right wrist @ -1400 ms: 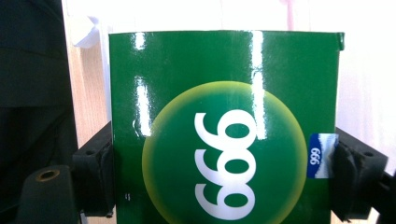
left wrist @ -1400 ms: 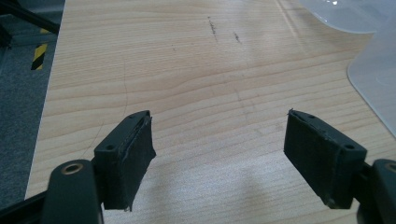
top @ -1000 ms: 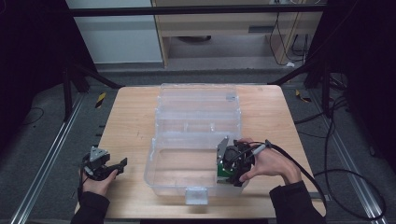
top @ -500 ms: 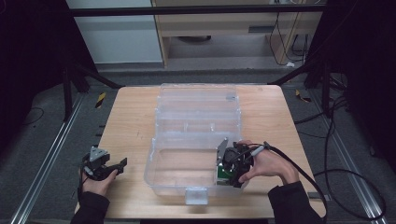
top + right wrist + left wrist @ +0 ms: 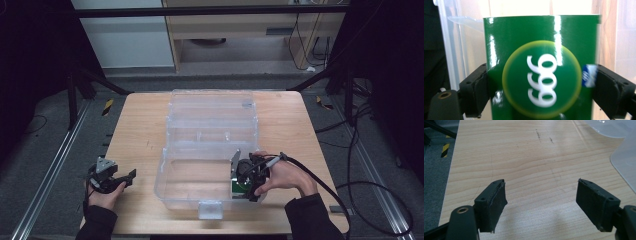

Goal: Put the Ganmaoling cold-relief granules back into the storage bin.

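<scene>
Right gripper view: right gripper [image 5: 541, 85] clamped on a green box [image 5: 541, 62], apparently lowered inside the clear plastic bin [image 5: 172, 187] on the wooden table [image 5: 135, 135]; left gripper [image 5: 541, 203] spread wide over bare wood.

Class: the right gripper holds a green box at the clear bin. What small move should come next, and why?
Probably lower the green box to the clear bin's floor, then open. The right gripper is clamped on it inside the bin's near right corner; the left gripper is open over bare table.
</scene>
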`<action>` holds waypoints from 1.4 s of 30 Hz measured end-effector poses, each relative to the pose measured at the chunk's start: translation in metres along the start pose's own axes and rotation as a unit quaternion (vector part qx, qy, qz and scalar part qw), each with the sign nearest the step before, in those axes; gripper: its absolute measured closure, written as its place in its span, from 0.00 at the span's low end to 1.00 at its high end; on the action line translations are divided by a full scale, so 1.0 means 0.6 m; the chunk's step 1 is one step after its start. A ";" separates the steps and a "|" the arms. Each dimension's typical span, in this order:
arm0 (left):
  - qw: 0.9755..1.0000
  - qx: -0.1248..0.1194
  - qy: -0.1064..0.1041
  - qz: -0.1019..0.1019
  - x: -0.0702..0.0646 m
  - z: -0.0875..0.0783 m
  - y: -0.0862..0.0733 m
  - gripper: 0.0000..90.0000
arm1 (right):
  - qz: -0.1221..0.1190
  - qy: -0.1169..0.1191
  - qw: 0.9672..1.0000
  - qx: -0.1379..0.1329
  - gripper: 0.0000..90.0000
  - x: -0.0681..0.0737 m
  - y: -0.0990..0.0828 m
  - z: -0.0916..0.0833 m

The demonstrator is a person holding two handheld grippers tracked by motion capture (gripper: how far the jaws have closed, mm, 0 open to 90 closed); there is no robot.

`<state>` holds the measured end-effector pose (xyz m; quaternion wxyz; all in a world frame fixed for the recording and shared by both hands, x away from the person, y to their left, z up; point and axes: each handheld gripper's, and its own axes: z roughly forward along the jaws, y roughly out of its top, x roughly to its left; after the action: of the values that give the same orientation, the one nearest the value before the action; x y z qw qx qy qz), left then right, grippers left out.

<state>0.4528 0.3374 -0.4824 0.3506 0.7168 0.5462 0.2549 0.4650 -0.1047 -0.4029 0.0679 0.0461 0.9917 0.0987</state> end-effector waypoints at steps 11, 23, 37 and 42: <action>1.000 -0.001 0.000 0.000 -0.001 0.000 0.000 0.26 | 0.027 -0.022 0.998 -0.051 0.13 0.004 -0.016 -0.046; 1.000 -0.002 0.000 -0.001 -0.001 -0.001 0.000 0.26 | 0.093 -0.077 0.982 -0.143 0.08 0.015 -0.061 -0.100; 1.000 -0.003 0.002 0.000 -0.002 -0.002 0.000 0.26 | 0.255 -0.182 0.909 -0.274 0.02 0.036 -0.175 -0.094; 1.000 -0.004 0.002 0.000 -0.002 -0.002 0.001 0.26 | 0.314 -0.214 0.871 -0.313 0.02 0.036 -0.206 -0.085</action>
<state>0.4518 0.3365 -0.4814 0.3525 0.7151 0.5455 0.2584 0.4268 -0.2329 -0.3812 0.2548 0.3509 0.8036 0.4077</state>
